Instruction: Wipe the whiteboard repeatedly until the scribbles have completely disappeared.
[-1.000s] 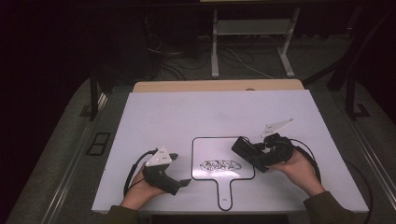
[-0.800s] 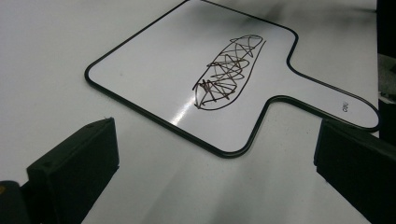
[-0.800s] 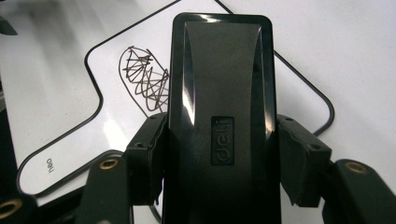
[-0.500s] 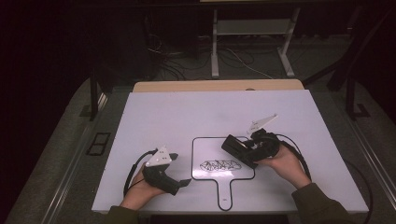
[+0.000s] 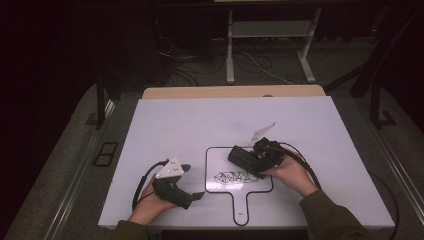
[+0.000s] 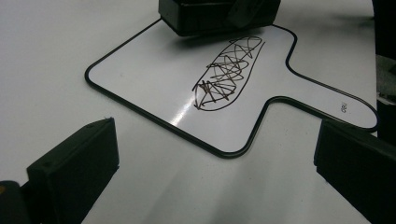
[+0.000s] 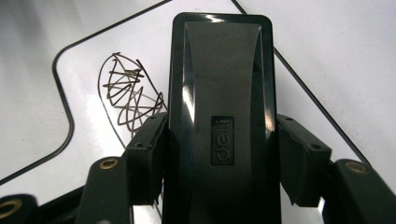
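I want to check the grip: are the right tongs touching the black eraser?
Touching. In the right gripper view, both pads of the right tongs press against the sides of the black eraser.

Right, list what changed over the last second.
The right gripper, shut on the black plastic board eraser, moved leftward from beside the small paddle-shaped whiteboard to over it, just above the brown scribble. Unchanged: the grip, the unerased scribble, the board's position, and the left gripper resting open on the white table.
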Available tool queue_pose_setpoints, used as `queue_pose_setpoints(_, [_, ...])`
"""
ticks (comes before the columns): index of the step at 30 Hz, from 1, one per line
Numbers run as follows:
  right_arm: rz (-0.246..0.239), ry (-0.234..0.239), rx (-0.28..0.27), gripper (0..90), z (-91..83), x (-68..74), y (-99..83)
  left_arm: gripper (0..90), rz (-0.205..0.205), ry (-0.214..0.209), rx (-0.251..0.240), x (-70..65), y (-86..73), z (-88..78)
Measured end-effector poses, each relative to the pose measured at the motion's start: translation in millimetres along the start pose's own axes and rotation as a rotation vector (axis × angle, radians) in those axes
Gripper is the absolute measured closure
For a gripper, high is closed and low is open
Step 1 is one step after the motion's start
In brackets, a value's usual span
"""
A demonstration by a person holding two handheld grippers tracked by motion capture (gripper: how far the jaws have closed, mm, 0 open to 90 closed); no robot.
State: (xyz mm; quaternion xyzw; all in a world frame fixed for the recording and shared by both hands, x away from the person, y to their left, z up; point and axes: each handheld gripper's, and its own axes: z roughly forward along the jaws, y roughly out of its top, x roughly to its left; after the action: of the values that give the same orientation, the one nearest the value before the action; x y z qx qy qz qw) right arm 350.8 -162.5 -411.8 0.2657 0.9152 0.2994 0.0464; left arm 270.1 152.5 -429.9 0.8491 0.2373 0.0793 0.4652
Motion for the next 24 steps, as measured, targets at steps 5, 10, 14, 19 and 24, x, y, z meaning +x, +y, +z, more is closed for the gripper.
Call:
queue_pose_setpoints(5, [-0.015,-0.009,0.019,38.8,6.0,0.6,1.8,0.0,0.001,0.000,0.000,-1.2,-0.1,-0.2])
queue_pose_setpoints(10, [-0.042,-0.040,0.042,38.8,10.1,2.1,2.0,0.0,0.007,-0.001,0.005,-1.1,0.0,0.1])
queue_pose_setpoints(14, [-0.056,-0.062,0.056,38.8,12.1,3.4,2.1,0.0,0.004,0.000,0.002,-1.0,-0.2,0.0])
queue_pose_setpoints(19, [-0.062,-0.074,0.071,38.8,15.1,6.7,2.0,0.0,0.006,-0.001,0.005,-1.0,-0.1,0.1])
queue_pose_setpoints(24, [-0.081,-0.097,0.078,38.9,16.3,6.7,1.7,0.0,0.003,-0.001,0.002,-0.9,-0.3,-0.1])
